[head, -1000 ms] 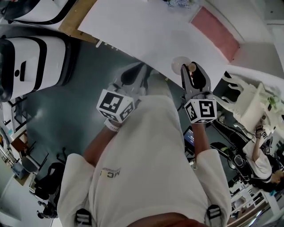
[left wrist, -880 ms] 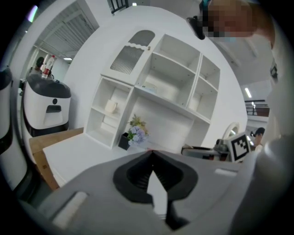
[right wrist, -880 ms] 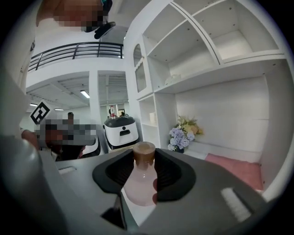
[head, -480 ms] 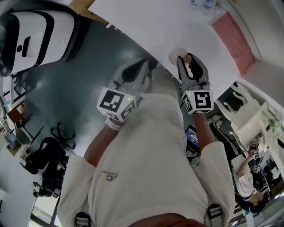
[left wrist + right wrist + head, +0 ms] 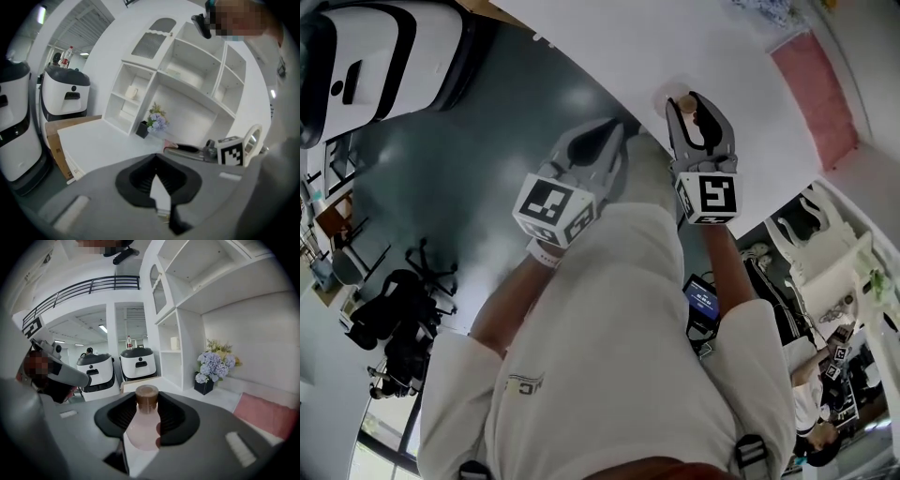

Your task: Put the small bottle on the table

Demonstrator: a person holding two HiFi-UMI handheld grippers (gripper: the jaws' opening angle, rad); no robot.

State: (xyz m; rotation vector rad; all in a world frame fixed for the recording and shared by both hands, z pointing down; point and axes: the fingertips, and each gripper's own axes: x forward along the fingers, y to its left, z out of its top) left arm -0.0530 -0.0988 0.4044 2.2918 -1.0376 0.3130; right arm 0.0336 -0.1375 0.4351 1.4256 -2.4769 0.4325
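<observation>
The small bottle [image 5: 143,425], pale and see-through with a brown cap, stands upright between the jaws of my right gripper [image 5: 146,404], which is shut on it. In the head view the right gripper [image 5: 690,99] holds the bottle [image 5: 679,92] just over the near edge of the white table [image 5: 712,37]. My left gripper [image 5: 595,150] hangs to its left over the dark floor, short of the table edge. In the left gripper view the left gripper [image 5: 156,157] has its jaw tips together and nothing between them.
A pink mat [image 5: 817,94] lies on the table's right part. A pot of flowers [image 5: 212,365] and a white shelf unit [image 5: 187,75] stand at the table's far side. White machines [image 5: 375,47] stand on the floor at left, a black office chair [image 5: 394,319] lower left.
Both grippers have moved forward toward the table, and the right one now has the bottle over the table's near edge. The grip on the bottle is unchanged.
</observation>
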